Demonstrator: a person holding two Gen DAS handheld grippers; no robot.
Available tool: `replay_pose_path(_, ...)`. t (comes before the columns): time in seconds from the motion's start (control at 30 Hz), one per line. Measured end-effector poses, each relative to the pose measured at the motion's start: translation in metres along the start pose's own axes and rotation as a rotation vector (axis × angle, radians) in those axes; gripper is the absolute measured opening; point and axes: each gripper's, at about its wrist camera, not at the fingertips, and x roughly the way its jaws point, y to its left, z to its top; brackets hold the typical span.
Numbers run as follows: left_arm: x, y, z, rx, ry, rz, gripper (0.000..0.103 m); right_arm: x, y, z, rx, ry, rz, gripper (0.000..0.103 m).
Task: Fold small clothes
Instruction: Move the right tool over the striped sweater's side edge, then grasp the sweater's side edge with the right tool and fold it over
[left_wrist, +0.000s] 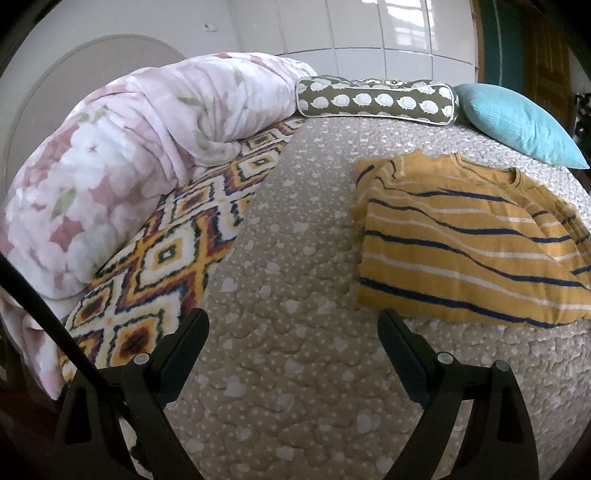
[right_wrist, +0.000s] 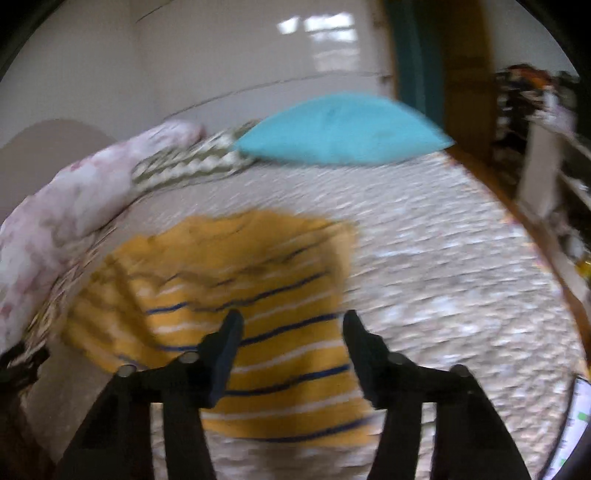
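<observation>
Beige quilted bedspread with small pale heart shapes covers the bed and serves as the work surface, with glossy white wall panels behind it. One mustard-yellow knitted top with navy and white stripes lies folded into a rough rectangle on the spread, its neckline toward the pillows; it is the only garment in view. Two cushions sit along the head of the bed: one olive bolster printed with white hedgehog shapes and one plain turquoise pillow, the two just beside each other. One pink and white floral duvet is bunched along the far side, resting on one fleecy blanket with an orange, white and black diamond pattern. Between that blanket's edge and the top runs a broad bare strip of bedspread. Black left gripper hangs above that strip with its jaws wide apart, holding and touching nothing. Black right gripper appears in a blurred view above the near part of the top, jaws partly apart with nothing gripped between them.
</observation>
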Motion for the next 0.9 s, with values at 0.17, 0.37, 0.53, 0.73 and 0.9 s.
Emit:
replay_pose_path(0.17,0.027,0.007,0.015,-0.069,0.021,-0.102,0.092,0.042,0.016,-0.010,-0.054,0.063,-0.035,0.051)
replay_pose_path(0.37,0.076,-0.002,0.033,-0.134,0.101,-0.308,0.092,0.058,0.016,-0.012,-0.062,0.041,-0.072,0.054)
replay_pose_path(0.53,0.091,-0.018,0.042,-0.159,0.155,-0.468,0.039,0.060,0.015,-0.013,-0.078,0.028,-0.087,0.058)
replay_pose_path(0.73,0.069,-0.006,0.051,-0.173,0.115,-0.362,0.014,0.031,-0.001,-0.004,-0.006,0.002,-0.079,0.059)
replay_pose_path(0.9,0.053,0.018,0.048,-0.175,0.081,-0.301,0.020,-0.015,-0.054,-0.009,0.131,-0.062,-0.091,0.070)
